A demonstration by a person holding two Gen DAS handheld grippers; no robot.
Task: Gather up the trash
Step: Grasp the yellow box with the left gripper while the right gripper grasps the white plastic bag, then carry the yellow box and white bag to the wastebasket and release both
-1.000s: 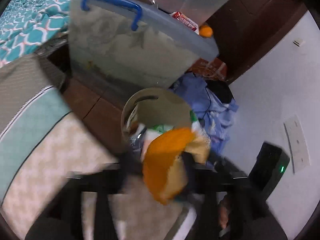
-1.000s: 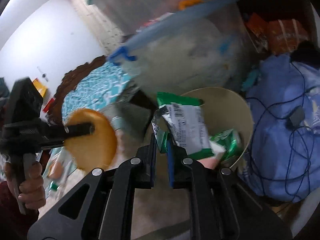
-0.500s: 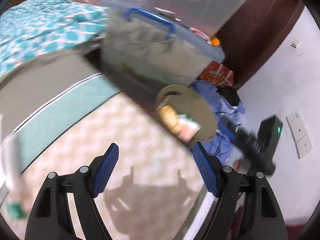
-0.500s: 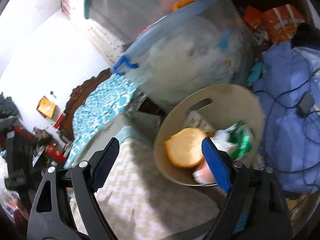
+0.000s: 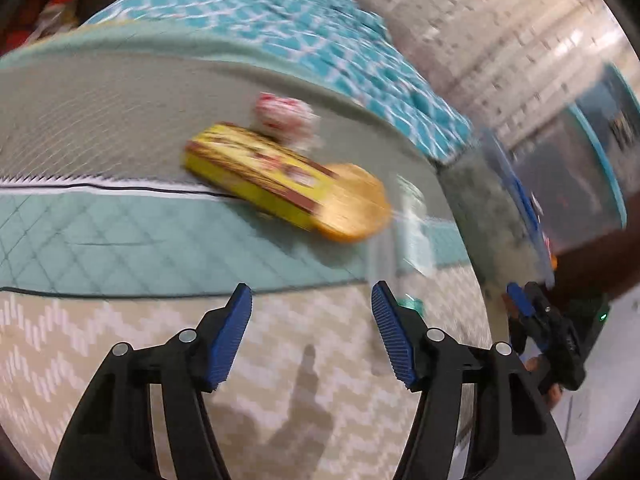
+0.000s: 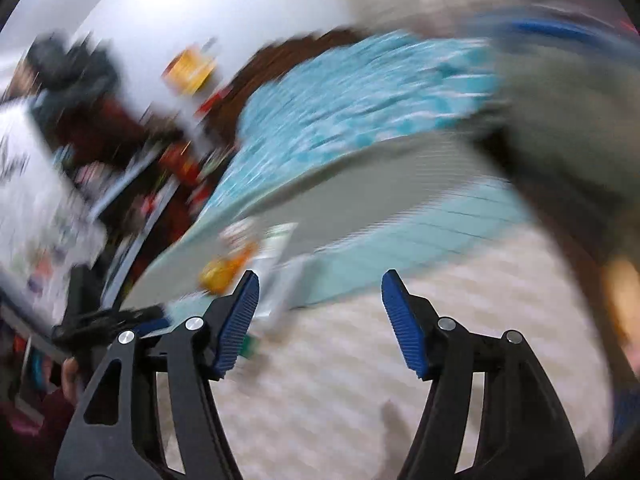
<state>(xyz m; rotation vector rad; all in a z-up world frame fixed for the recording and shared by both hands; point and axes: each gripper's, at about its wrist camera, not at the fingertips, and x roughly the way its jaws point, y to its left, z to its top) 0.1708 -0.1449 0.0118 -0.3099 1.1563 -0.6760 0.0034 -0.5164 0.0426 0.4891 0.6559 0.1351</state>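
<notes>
Quilted bed cover, yellow box – left gripper jaws closing, empty

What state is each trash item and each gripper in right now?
left gripper: nothing between jaws, closing
right gripper: nothing between jaws, closing
yellow box: lying flat on bed cover
orange round piece: lying flat, touching box end
pink-white wrapper: crumpled, behind box

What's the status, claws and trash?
Left claw and right claw both empty, jaws closing. Yellow box, orange disc on the bed ahead. Nothing blocking.
</notes>
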